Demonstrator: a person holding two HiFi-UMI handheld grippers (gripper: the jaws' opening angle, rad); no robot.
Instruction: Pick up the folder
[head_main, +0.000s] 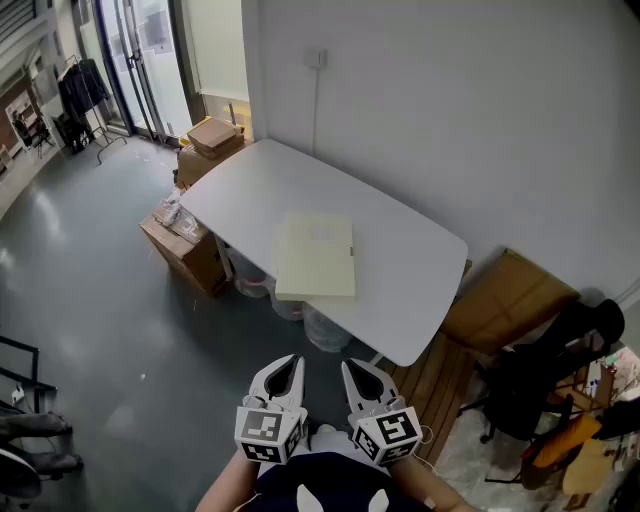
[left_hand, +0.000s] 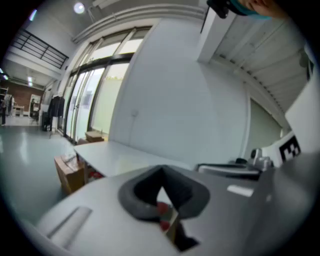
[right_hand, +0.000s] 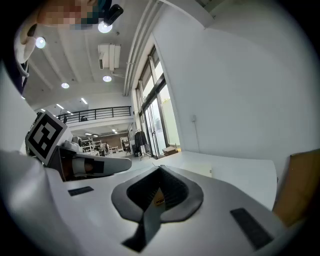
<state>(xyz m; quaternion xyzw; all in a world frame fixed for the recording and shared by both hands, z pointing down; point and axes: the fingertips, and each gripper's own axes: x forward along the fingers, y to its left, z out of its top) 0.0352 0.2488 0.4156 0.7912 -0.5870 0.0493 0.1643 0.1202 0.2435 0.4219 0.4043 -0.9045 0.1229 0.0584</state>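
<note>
1. The folder (head_main: 315, 256) is pale cream and lies flat and closed on the white table (head_main: 400, 290), roughly mid-table. Its near left corner sits right at the table's near edge, and I can't tell if it pokes over.
2. In the right gripper view the folder is just a thin pale sliver (right_hand: 197, 170) on the tabletop beyond the jaws, so it's easy to miss. In the left gripper view I can't pick it out at all, only the table (left_hand: 120, 152).
3. Nothing is touching the folder. Both grippers are well apart from it, down at the near side, close to the person.
4. The left gripper (head_main: 290, 362) has its fingers pressed together with nothing between them. Its own view shows the tips (left_hand: 162, 172) meeting.
5. It's the same with the right gripper (head_main: 352, 366), which is closed up and empty (right_hand: 160, 172). The two sit side by side, just apart.
6. The person's dark clothing (head_main: 320, 490) is cut off by the bottom edge of the head view.
7. Under the table there are some clear plastic bins (head_main: 325, 330), mostly hidden by the tabletop, so I can't make out what's in them.
8. A cardboard box (head_main: 185, 250) sits on the floor at the table's left, and more boxes (head_main: 210, 140) are stacked past its far corner.
9. On the right, a cardboard sheet (head_main: 510, 295) leans by the wall, and a black chair (head_main: 540, 370) is half lost in clutter.
</note>
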